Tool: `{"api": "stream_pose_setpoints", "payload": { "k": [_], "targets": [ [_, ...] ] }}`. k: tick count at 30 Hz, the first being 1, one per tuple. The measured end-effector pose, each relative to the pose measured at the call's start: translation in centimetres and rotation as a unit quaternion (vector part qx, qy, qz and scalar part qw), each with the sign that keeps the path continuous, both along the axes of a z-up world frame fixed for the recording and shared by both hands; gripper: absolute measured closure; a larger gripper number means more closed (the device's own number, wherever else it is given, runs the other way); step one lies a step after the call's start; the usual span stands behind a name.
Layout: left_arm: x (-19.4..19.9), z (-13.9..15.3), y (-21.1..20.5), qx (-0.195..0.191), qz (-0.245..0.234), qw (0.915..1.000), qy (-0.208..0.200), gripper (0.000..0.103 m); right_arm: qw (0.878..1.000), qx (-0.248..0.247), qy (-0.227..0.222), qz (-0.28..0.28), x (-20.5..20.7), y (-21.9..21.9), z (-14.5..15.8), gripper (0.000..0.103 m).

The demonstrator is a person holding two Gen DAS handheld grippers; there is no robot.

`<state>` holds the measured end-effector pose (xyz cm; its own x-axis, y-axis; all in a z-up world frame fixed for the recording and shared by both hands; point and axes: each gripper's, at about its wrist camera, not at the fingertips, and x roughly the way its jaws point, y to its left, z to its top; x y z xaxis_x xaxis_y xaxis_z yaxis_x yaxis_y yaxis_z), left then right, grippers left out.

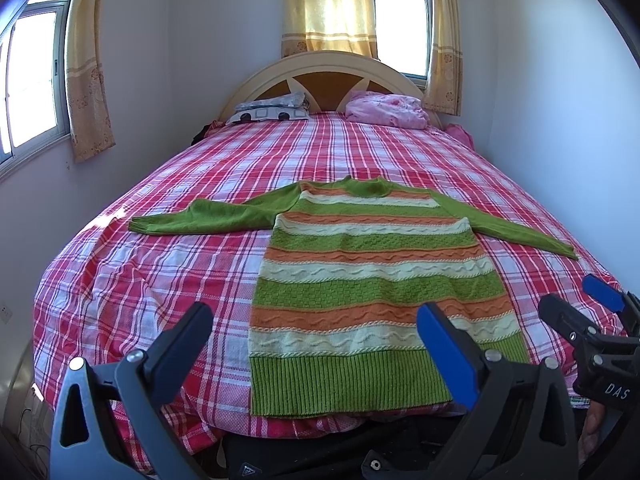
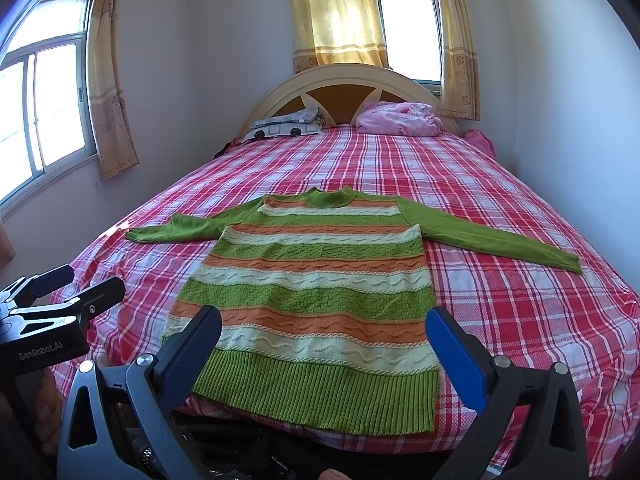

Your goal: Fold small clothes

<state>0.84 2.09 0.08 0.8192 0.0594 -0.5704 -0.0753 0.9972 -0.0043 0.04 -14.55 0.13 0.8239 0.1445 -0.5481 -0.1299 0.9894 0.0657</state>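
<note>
A small knit sweater (image 1: 372, 280) (image 2: 312, 300), striped green, orange and cream with plain green sleeves, lies flat on the bed, hem toward me and both sleeves spread sideways. My left gripper (image 1: 316, 320) hovers open above the bed's near edge, over the hem's left part, holding nothing. My right gripper (image 2: 324, 328) is open too, above the hem, with nothing between its fingers. In the left wrist view the right gripper (image 1: 576, 300) shows at the right edge. In the right wrist view the left gripper (image 2: 80, 280) shows at the left edge.
The bed has a red, pink and white plaid sheet (image 1: 200, 208) (image 2: 520, 300). A patterned pillow (image 1: 276, 110) and a pink bundle (image 1: 384, 110) lie at the headboard (image 1: 328, 64). Walls close in on the left and right, with curtained windows (image 1: 32, 80).
</note>
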Motion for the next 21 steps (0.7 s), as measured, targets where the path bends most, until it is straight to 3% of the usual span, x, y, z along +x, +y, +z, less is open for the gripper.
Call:
{"api": "stream_pose_setpoints", "payload": {
  "k": [21],
  "targets": [
    [0.12, 0.03, 0.14, 0.002, 0.001, 1.0, 0.002, 0.0, 1.0, 0.0, 0.005, 0.001, 0.01, 0.04, -0.2, 0.001]
  ]
}}
